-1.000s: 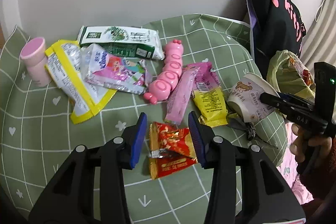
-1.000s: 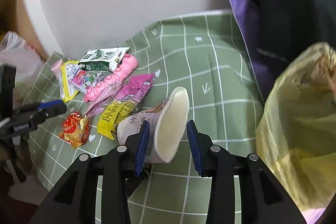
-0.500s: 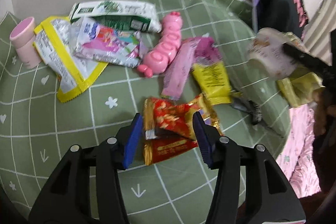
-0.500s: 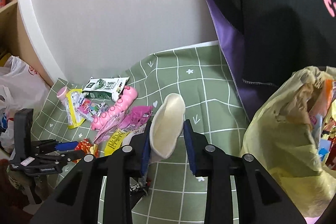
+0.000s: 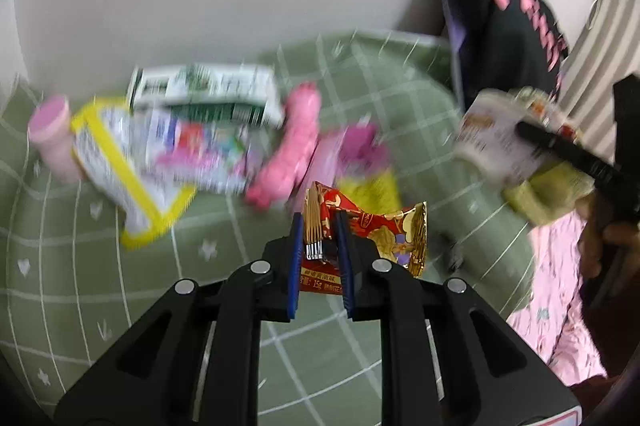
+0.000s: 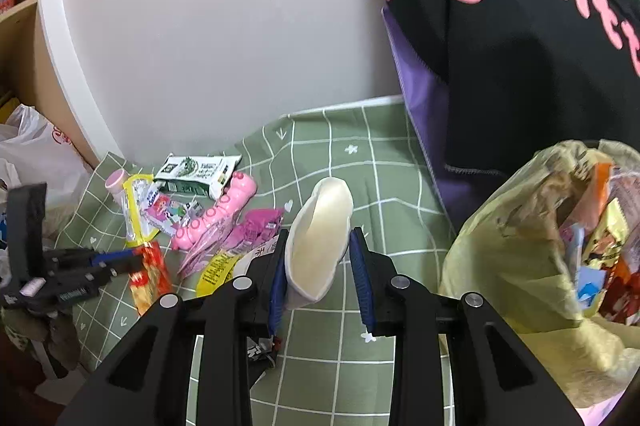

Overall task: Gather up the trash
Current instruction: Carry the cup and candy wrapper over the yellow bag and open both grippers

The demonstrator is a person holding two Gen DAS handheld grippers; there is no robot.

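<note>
While closing on red wrapper (image 5: 360, 230) between left fingers (image 5: 297, 258), right fingers (image 6: 277, 286) squeezing paper cup (image 6: 320, 238), risks crinkly foil slipping out mid-carry.

Black tool (image 5: 318, 226) frames, blue finger pads (image 5: 296, 258), silver screws.

Plain pale grey wall (image 6: 224, 38) behind. Green cloth with white grid, hearts and arrows (image 6: 384, 154) spread below, reaching the wall. White curved edge (image 6: 60, 38) and wooden shelving (image 6: 16, 38) at far left. Pink patterned fabric (image 5: 556, 314) at lower right. Striped fabric (image 5: 600, 62) at right.
</note>
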